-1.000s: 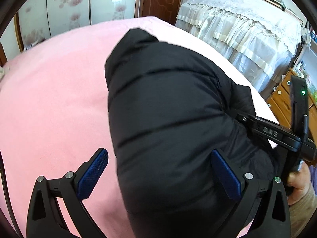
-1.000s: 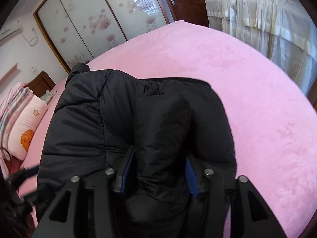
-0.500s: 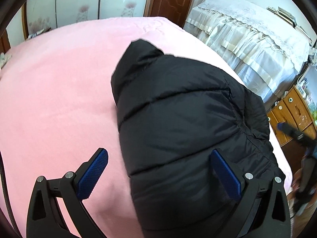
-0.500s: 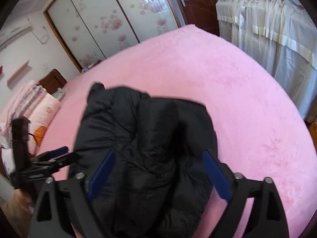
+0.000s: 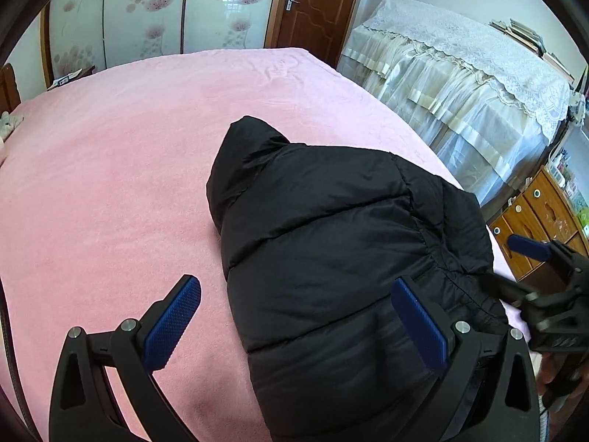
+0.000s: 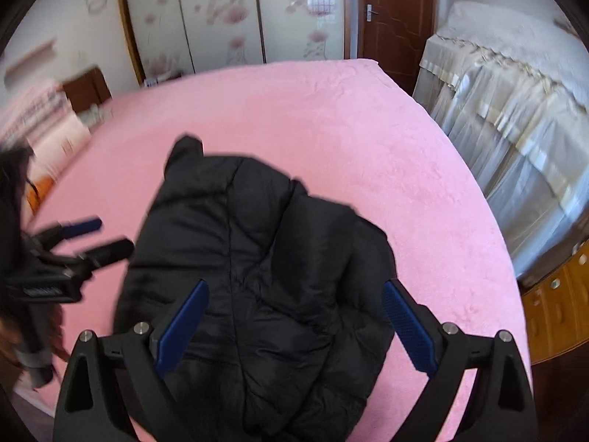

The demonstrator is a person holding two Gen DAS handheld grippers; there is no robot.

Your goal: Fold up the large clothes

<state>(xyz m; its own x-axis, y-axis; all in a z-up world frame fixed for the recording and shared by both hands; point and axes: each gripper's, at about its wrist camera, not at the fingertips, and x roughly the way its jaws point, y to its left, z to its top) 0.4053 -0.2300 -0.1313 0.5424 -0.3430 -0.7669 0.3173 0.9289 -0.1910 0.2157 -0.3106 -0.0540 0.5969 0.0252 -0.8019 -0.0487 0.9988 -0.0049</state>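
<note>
A black puffer jacket (image 5: 331,250) lies folded into a bundle near the right edge of the pink bed (image 5: 110,184). My left gripper (image 5: 296,326) hangs open above the bundle's near left side, with its pads clear of the cloth. In the right wrist view the jacket (image 6: 265,258) lies below my right gripper (image 6: 296,328), whose jaws stand wide and hold nothing. Each gripper shows in the other's view: the right gripper (image 5: 511,265) at the far right, the left gripper (image 6: 106,237) at the far left.
A lace-draped piece of furniture (image 5: 460,84) stands to the right of the bed, with a wooden drawer cabinet (image 5: 533,221) beside it. A brown door (image 5: 313,3) and flowered sliding wardrobe doors (image 6: 221,18) are behind. Blurred pillows (image 6: 44,118) lie at the bed's head.
The right gripper let go of the jacket fold it was pinching, opened wide and rose. The left gripper drew back and up, so the jacket looks smaller.
</note>
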